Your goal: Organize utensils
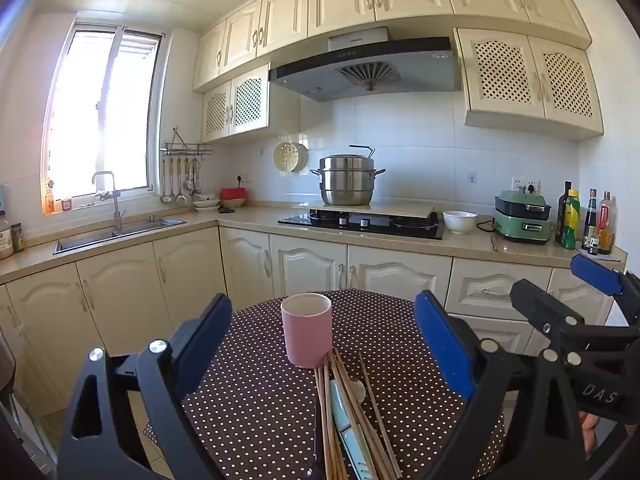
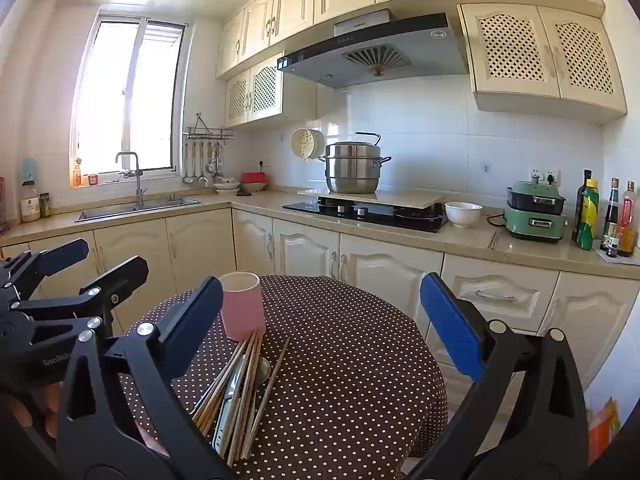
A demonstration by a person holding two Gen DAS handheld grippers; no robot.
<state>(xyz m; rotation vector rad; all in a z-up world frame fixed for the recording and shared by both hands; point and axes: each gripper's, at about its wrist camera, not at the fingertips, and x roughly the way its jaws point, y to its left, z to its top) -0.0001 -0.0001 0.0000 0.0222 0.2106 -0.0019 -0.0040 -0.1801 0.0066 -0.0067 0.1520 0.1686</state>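
Observation:
A pink cup (image 1: 307, 330) (image 2: 242, 305) stands upright on a round table with a brown polka-dot cloth (image 1: 248, 392) (image 2: 352, 360). Just in front of it lies a loose pile of wooden chopsticks (image 1: 354, 412) (image 2: 244, 388) over pale blue spoons (image 1: 352, 436) and a metal spoon (image 2: 263, 368). My left gripper (image 1: 322, 340) hovers open above the near side of the table, cup and pile between its blue pads, touching neither. My right gripper (image 2: 320, 328) is open too, right of the pile, with nothing between its fingers. Each gripper shows in the other's view (image 1: 568, 292) (image 2: 100, 264).
Cream cabinets and a counter run behind the table, with a sink (image 1: 120, 232), a black hob (image 1: 360, 222) carrying a steel steamer pot (image 1: 347, 180), a white bowl (image 1: 459, 221), a green cooker (image 1: 522, 220) and bottles (image 1: 584, 220). Ladles hang on a wall rack (image 1: 180, 180).

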